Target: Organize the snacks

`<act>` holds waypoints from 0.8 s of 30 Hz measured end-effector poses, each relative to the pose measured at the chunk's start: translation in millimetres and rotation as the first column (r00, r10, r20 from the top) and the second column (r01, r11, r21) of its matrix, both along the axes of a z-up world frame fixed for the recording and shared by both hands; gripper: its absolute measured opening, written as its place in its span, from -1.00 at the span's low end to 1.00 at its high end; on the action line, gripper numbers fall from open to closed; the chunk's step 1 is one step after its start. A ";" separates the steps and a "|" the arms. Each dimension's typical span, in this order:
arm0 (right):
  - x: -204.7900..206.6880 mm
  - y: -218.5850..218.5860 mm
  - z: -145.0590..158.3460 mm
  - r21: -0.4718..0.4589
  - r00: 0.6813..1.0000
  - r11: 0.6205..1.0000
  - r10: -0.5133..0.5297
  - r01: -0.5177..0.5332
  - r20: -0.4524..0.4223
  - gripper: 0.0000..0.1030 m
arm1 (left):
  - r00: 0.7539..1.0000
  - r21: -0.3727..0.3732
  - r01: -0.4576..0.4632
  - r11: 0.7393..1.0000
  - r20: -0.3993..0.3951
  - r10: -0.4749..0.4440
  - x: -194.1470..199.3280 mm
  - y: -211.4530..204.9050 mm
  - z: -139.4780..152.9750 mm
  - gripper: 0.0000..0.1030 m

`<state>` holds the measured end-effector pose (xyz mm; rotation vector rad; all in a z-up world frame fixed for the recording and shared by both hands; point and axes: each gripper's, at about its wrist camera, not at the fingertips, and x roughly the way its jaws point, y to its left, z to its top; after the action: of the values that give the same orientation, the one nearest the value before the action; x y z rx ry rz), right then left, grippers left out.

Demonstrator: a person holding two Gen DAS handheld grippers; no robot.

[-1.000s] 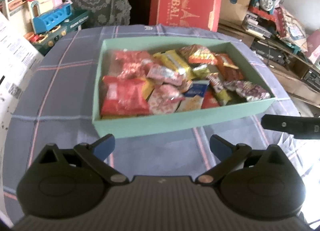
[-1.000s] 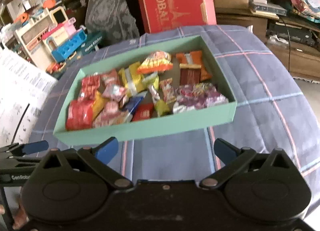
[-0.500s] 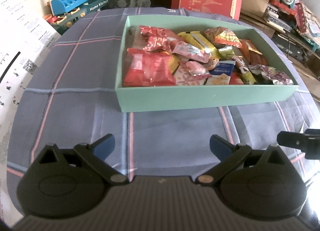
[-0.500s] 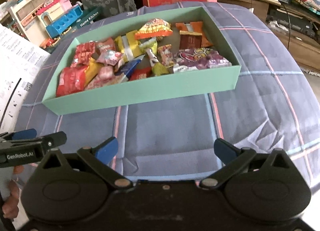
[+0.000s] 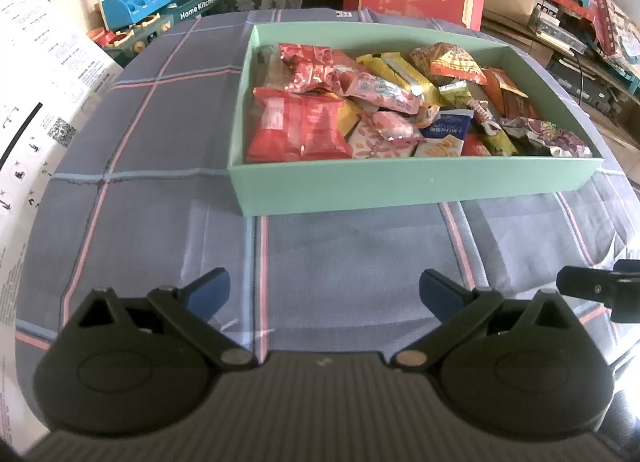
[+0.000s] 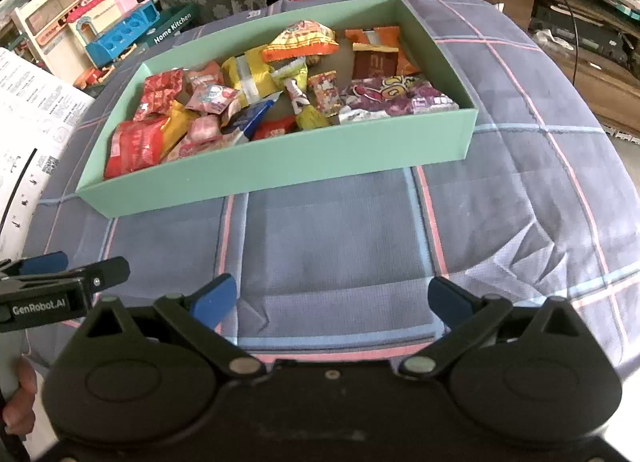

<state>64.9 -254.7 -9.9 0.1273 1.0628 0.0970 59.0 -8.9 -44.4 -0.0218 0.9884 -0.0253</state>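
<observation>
With both jaws wide and empty, advance the left hand-held gripper (image 5: 324, 288) toward the red packet (image 5: 298, 127) at 11 o'clock in the green box (image 5: 400, 186); keep the right hand-held gripper (image 6: 332, 296) clear.

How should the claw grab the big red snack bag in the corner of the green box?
Probably from straight above, pinching the puffy middle of the big red snack bag. It lies flat in the near left corner of the green box, whose walls block its sides. Both the left claw and right claw are open.

Matt card box (image 5: 400, 190), glossy foil snacks (image 5: 300, 126), woven cloth (image 5: 160, 142).
</observation>
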 end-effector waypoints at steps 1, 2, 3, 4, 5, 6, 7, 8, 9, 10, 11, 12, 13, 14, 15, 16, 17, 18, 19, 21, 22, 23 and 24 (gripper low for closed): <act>-0.3 0.1 0.2 0.000 1.000 1.000 0.000 0.000 0.001 1.00 | 1.000 0.001 0.000 1.000 0.000 0.000 0.2 -0.6 0.0 1.00; -0.3 0.0 -0.1 0.001 1.000 1.000 -0.001 0.001 0.002 1.00 | 1.000 0.000 -0.001 1.000 0.001 0.001 0.2 -0.6 0.0 1.00; -0.3 -0.3 -0.3 0.002 1.000 1.000 -0.002 0.002 0.002 1.00 | 1.000 -0.001 -0.001 1.000 0.000 0.001 0.2 -0.2 0.1 1.00; -0.2 -0.9 -0.6 0.002 1.000 1.000 -0.002 0.002 0.002 1.00 | 1.000 0.000 -0.002 1.000 0.000 0.002 0.1 -0.3 -0.2 1.00; -0.1 -1.1 -1.3 0.003 1.000 1.000 -0.003 0.003 0.001 1.00 | 1.000 0.001 -0.004 1.000 0.000 0.004 -0.1 -0.4 -0.4 1.00; -0.1 -1.3 -1.8 0.003 1.000 1.000 -0.004 0.004 0.000 1.00 | 1.000 0.003 -0.005 1.000 -0.001 0.005 -0.2 -0.2 -0.7 1.00; 0.0 -1.5 -2.2 0.003 1.000 1.000 -0.005 0.005 -0.001 1.00 | 1.000 0.004 -0.006 1.000 -0.001 0.006 -0.5 -0.2 -0.9 1.00; 0.1 -2.0 -2.5 0.003 1.000 1.000 -0.006 0.006 -0.001 1.00 | 1.000 0.005 -0.006 1.000 0.000 0.006 -0.8 0.1 -1.3 1.00; -0.2 -2.2 -2.5 0.005 1.000 1.000 -0.008 0.008 -0.001 1.00 | 1.000 0.005 -0.006 1.000 -0.001 0.006 -0.7 0.1 -1.6 1.00; -0.3 -2.8 -2.6 0.007 1.000 1.000 -0.011 0.011 -0.002 1.00 | 1.000 0.004 -0.005 1.000 -0.003 0.005 -0.7 -0.1 -2.1 1.00; -0.7 -3.1 -2.4 0.009 1.000 1.000 -0.012 0.012 -0.002 1.00 | 1.000 0.003 -0.004 1.000 -0.005 0.004 -0.8 -0.4 -2.5 1.00; -0.8 -3.2 -2.4 0.009 1.000 1.000 -0.013 0.013 -0.002 1.00 | 1.000 0.003 -0.004 1.000 -0.005 0.004 -1.1 -0.6 -2.8 1.00; -1.1 -3.1 -2.3 0.009 1.000 1.000 -0.014 0.014 -0.001 1.00 | 1.000 0.003 -0.003 1.000 -0.005 0.003 -1.3 -0.9 -3.2 1.00; -1.2 -3.3 -2.2 0.009 1.000 1.000 -0.014 0.014 0.000 1.00 | 1.000 0.003 -0.001 1.000 -0.006 0.001 -1.3 -1.3 -3.4 1.00; -1.2 -3.4 -2.2 0.009 1.000 1.000 -0.015 0.015 -0.001 1.00 | 1.000 0.003 0.000 1.000 -0.007 0.001 -1.2 -1.4 -3.7 1.00; -1.2 -3.3 -2.5 0.008 1.000 1.000 -0.015 0.015 -0.001 1.00 | 1.000 0.003 0.000 1.000 -0.007 0.000 -1.1 -1.5 -3.8 1.00; -1.3 -3.2 -2.4 0.008 1.000 1.000 -0.016 0.016 -0.001 1.00 | 1.000 0.003 0.000 1.000 -0.007 0.000 -1.1 -1.4 -3.9 1.00; -1.2 -3.2 -2.4 0.007 1.000 1.000 -0.015 0.015 -0.002 1.00 | 1.000 0.003 -0.001 1.000 -0.007 0.001 -1.0 -1.4 -3.9 1.00; -1.5 -2.8 -3.0 0.007 1.000 1.000 -0.016 0.016 -0.003 1.00 | 1.000 0.003 -0.002 1.000 -0.007 0.002 -0.9 -1.3 -4.0 1.00; -1.4 -2.8 -3.2 0.005 1.000 1.000 -0.014 0.014 -0.005 1.00 | 1.000 0.002 -0.003 1.000 -0.008 0.003 -1.1 -1.2 -4.5 1.00; -1.4 -2.6 -3.4 0.004 1.000 1.000 -0.013 0.013 -0.005 1.00 | 1.000 0.002 -0.004 1.000 -0.009 0.004 -1.0 -0.9 -4.7 1.00; -1.3 -2.5 -3.4 0.003 1.000 1.000 -0.013 0.013 -0.005 1.00 | 1.000 0.002 -0.006 1.000 -0.009 0.006 -1.0 -0.7 -4.9 1.00; -1.2 -2.5 -3.2 0.002 1.000 1.000 -0.012 0.012 -0.004 1.00 | 1.000 0.001 -0.006 1.000 -0.008 0.006 -1.0 -0.6 -4.8 1.00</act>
<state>63.7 -257.2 -13.2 0.1363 1.0660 0.0868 58.0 -9.5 -49.3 -0.0235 0.9967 -0.0193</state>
